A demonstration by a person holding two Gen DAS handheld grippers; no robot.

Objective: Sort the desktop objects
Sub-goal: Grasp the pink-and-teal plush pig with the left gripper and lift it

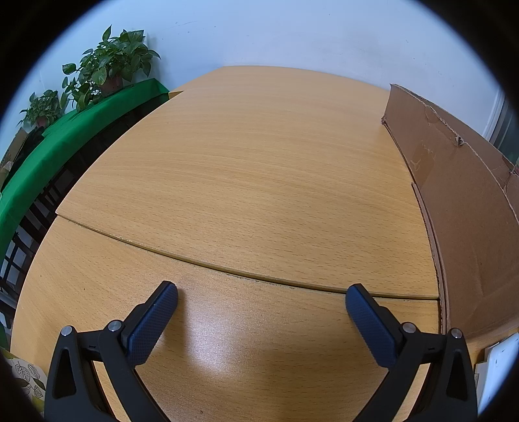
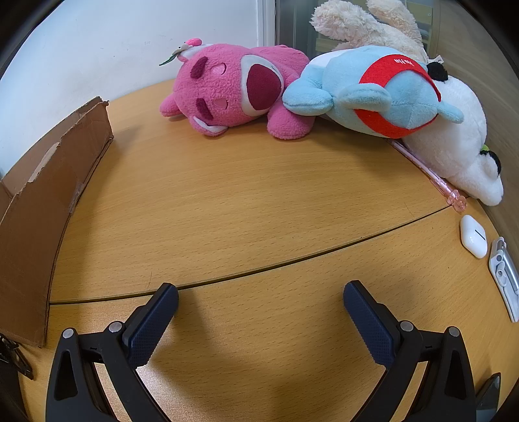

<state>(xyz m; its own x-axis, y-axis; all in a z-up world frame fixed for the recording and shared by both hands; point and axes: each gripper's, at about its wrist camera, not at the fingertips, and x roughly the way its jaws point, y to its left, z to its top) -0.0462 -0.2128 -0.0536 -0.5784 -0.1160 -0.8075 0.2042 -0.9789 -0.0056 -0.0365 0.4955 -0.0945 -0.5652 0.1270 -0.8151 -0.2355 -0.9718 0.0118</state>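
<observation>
Lying along the far right of the wooden bench (image 2: 259, 201): four plush toys, namely a pink bear (image 2: 233, 91), a blue one with red band (image 2: 373, 94), a white one (image 2: 460, 142) and a cream one (image 2: 366, 22). Beside them: one pink pen (image 2: 431, 175), one white earbud case (image 2: 473, 235). One brown cardboard box (image 2: 42, 207) stands left, contents hidden. Right tool (image 2: 260, 306) and left tool (image 1: 261, 308) both released, empty.

Bare desk (image 2: 246, 201) centre, cardboard box (image 2: 48, 194) left, plush toys (image 2: 292, 94) behind
</observation>
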